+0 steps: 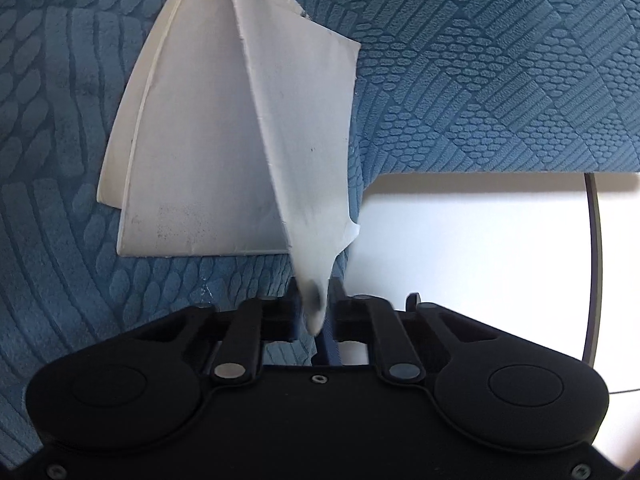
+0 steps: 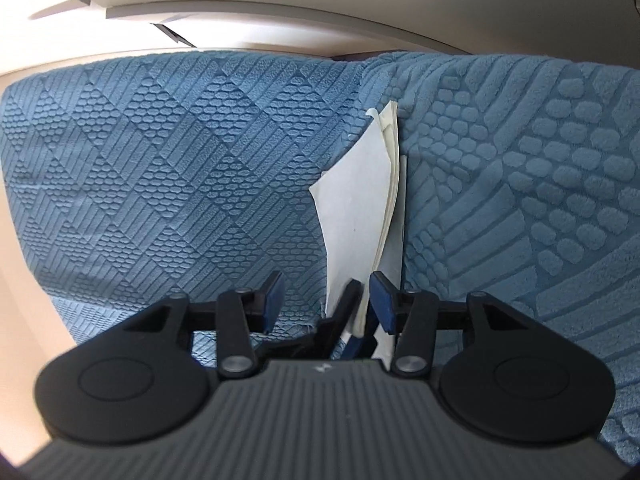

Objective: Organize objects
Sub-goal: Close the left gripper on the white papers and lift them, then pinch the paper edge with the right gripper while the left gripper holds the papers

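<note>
The left gripper (image 1: 316, 312) has its fingers clamped on the near corner of a white sheet (image 1: 296, 128), lifted off a stack of white papers (image 1: 188, 152) lying on the blue textured cloth (image 1: 500, 80). The right gripper (image 2: 326, 300) has its fingers apart, just beside the sheet. No readable writing or labels show, only faint smudges on the papers.
</note>
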